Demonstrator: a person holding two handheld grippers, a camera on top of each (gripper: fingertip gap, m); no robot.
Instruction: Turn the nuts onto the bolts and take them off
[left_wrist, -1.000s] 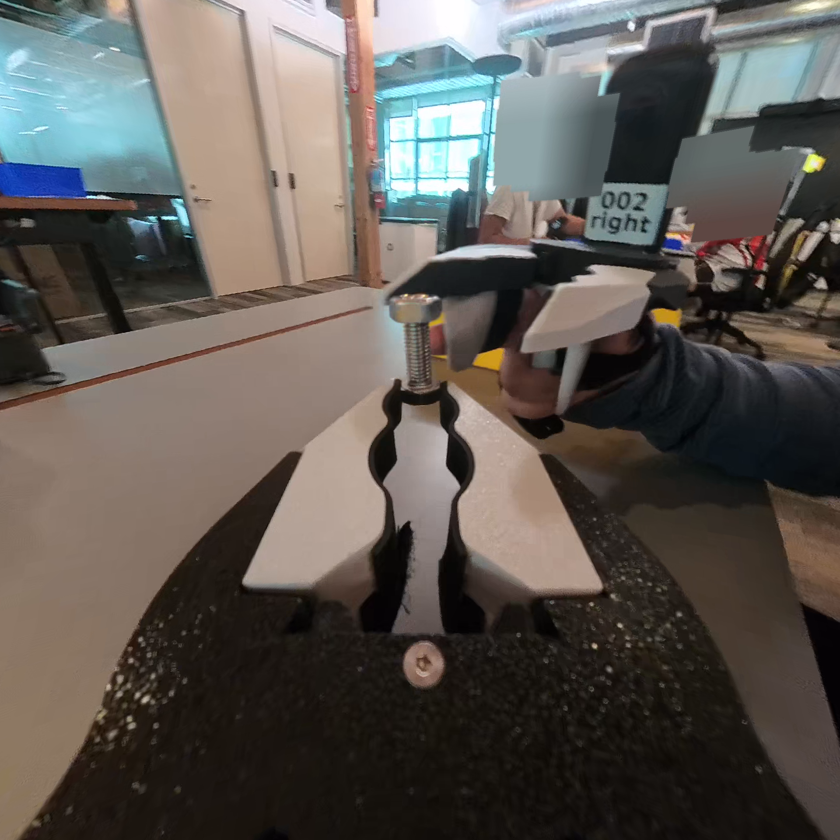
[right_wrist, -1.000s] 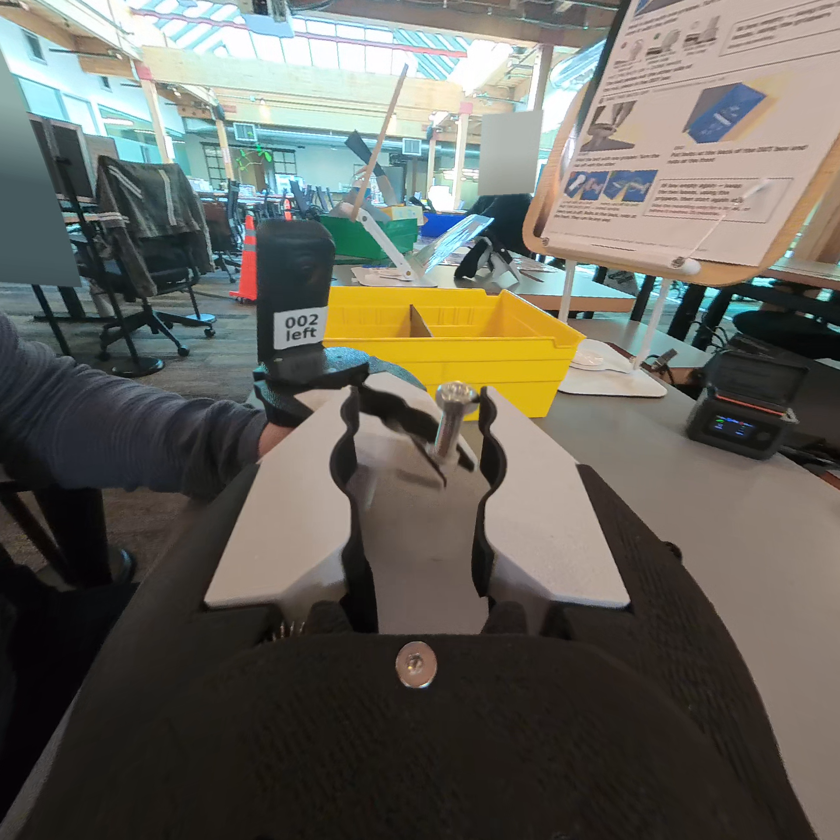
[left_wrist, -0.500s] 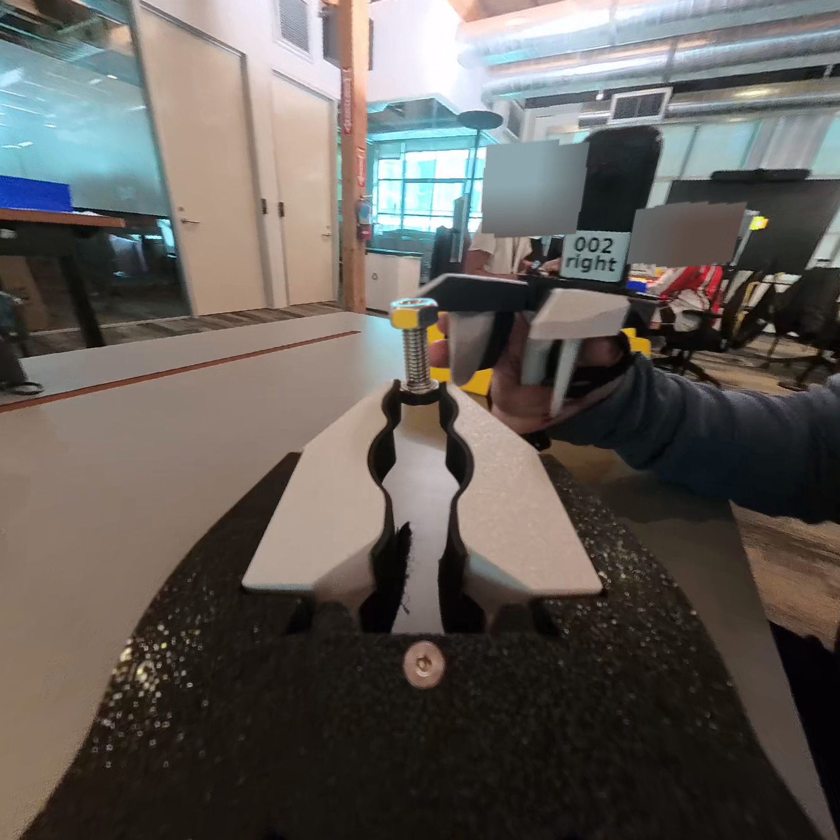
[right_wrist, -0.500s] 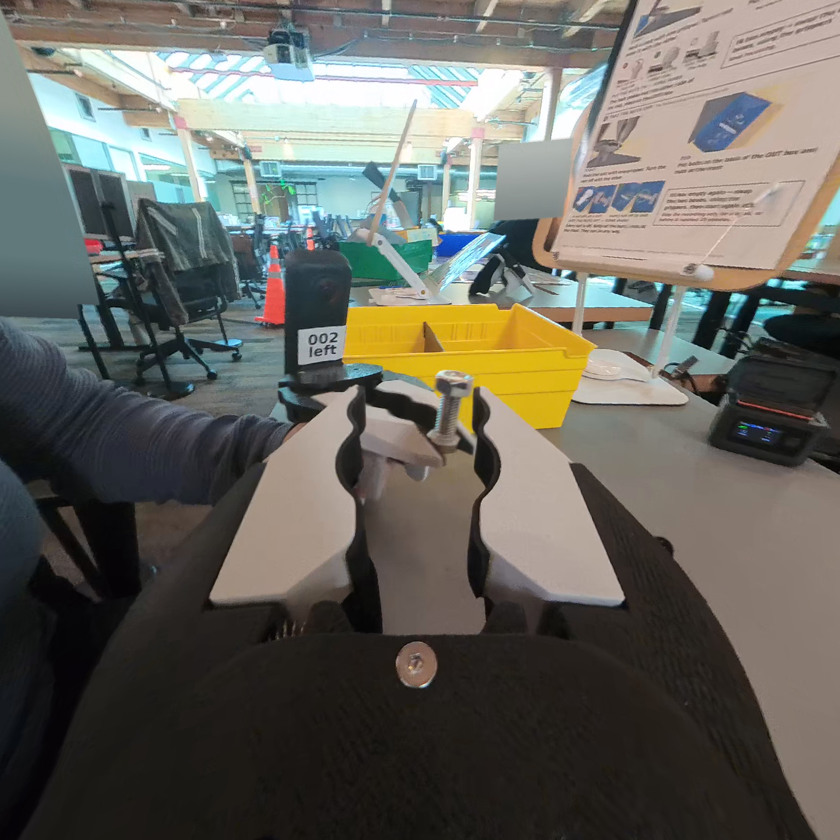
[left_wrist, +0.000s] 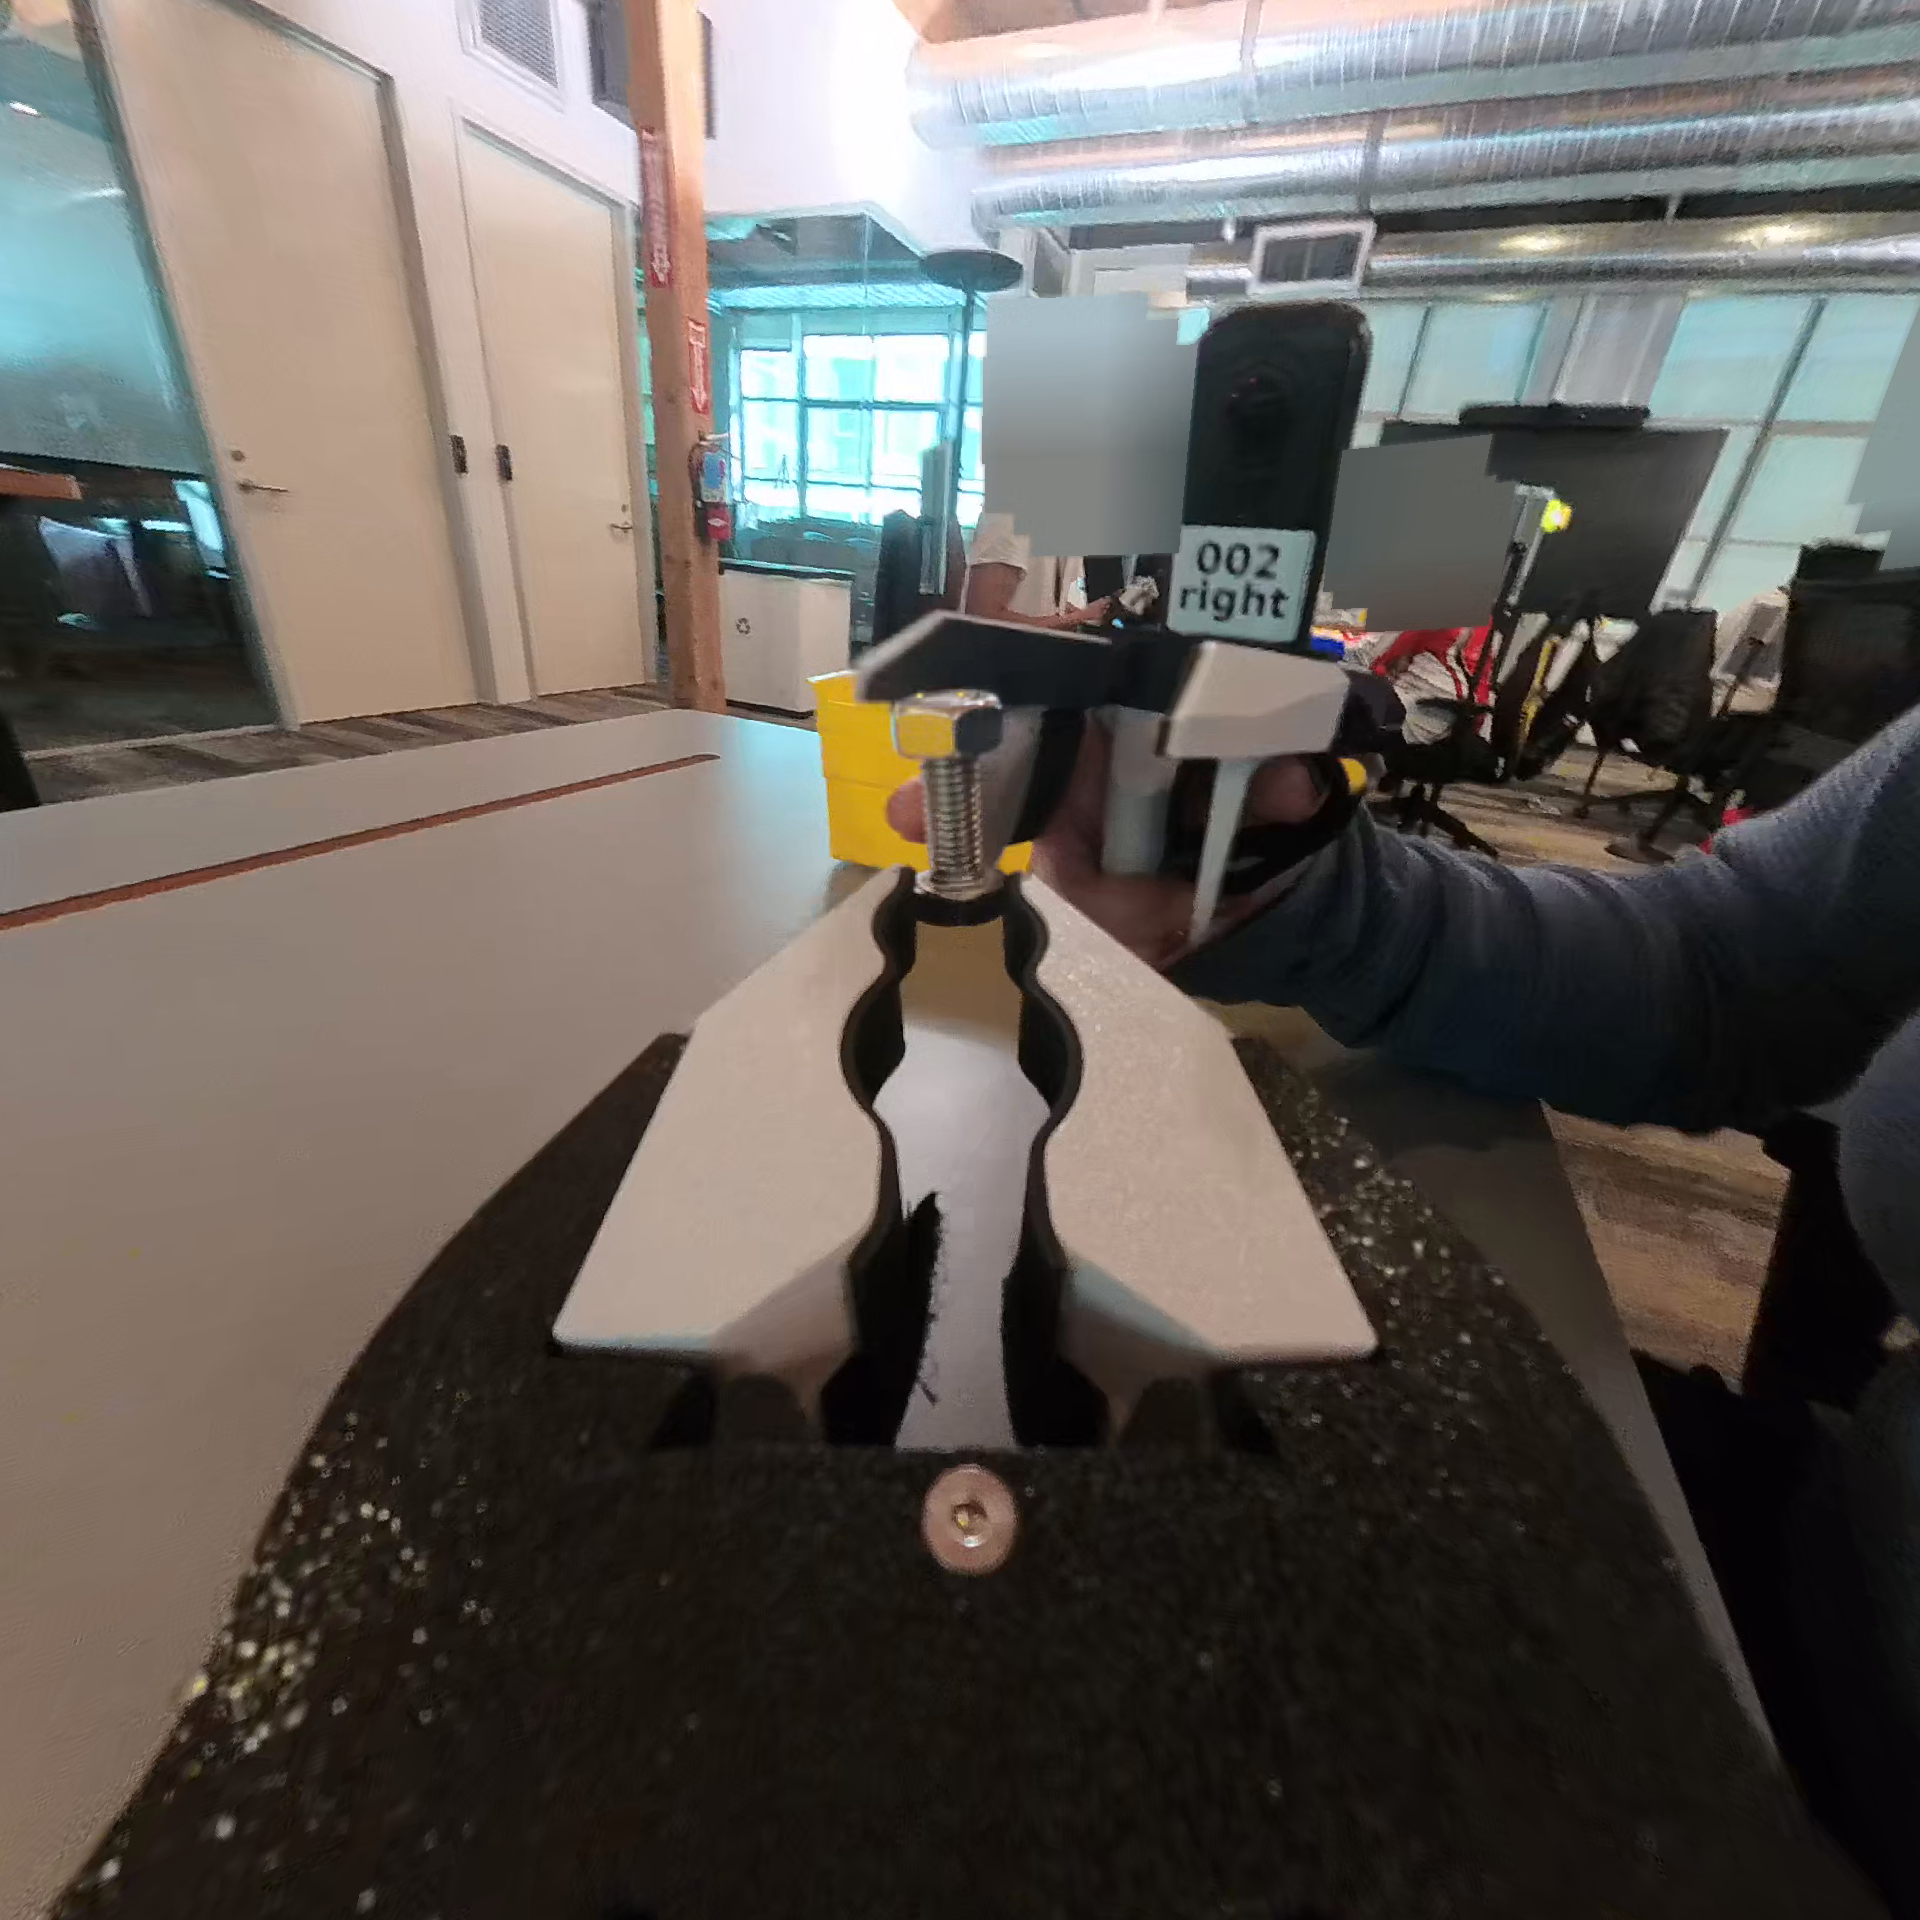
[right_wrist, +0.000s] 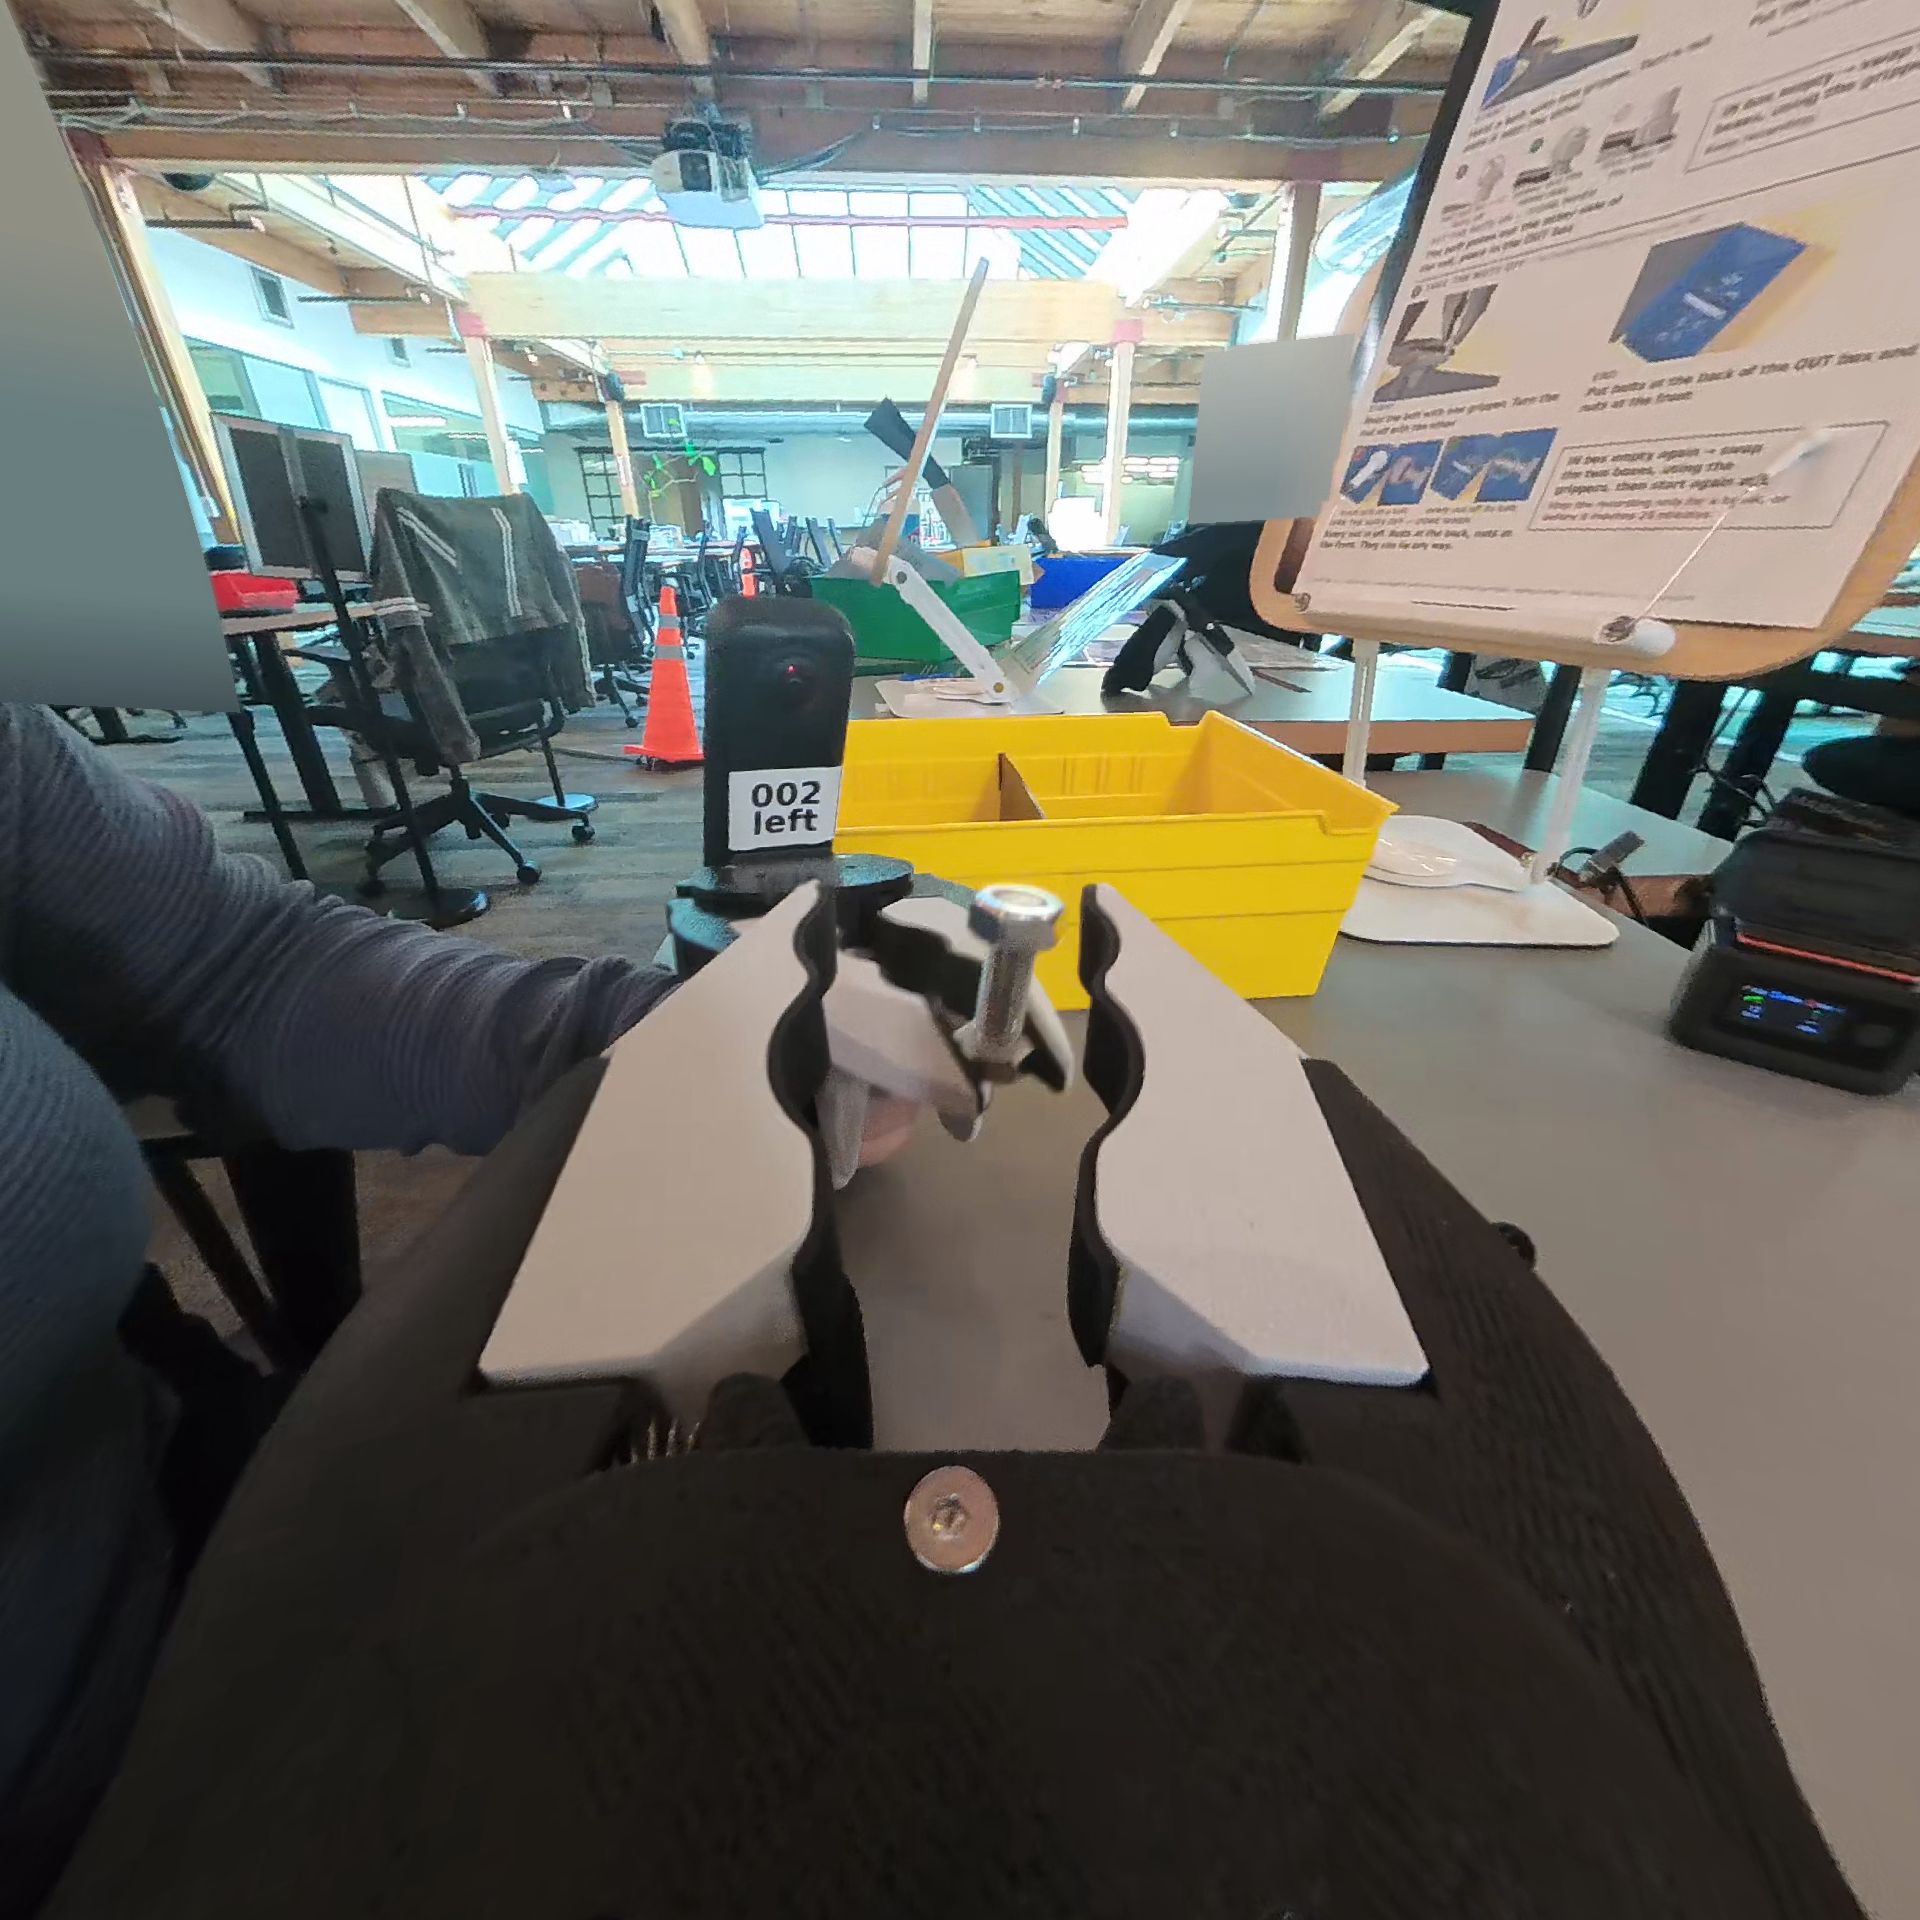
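A silver hex-head bolt (left_wrist: 948, 800) stands head up, gripped at its lower end in my left gripper (left_wrist: 958, 899), which is shut on it. A silver ring like a nut shows at the fingertips. In the right wrist view the bolt (right_wrist: 1010, 977) leans slightly, held by the left gripper (right_wrist: 987, 1070) coming from the left. My right gripper (right_wrist: 956, 914) is open, its fingers on either side of the bolt's head without touching it. In the left wrist view the right gripper (left_wrist: 1039, 696) sits just behind and above the bolt's head.
A yellow divided bin (right_wrist: 1101, 831) stands on the grey table (right_wrist: 1558, 1195) behind the bolt; it also shows in the left wrist view (left_wrist: 862, 769). An instruction board on a white stand (right_wrist: 1610, 312) and a black device (right_wrist: 1797, 997) are at the right. Left and right tips are no more than a few centimetres apart.
Both grippers have tilted upward together, so more ceiling shows. The left still holds the bolt; the right stays open around its head.
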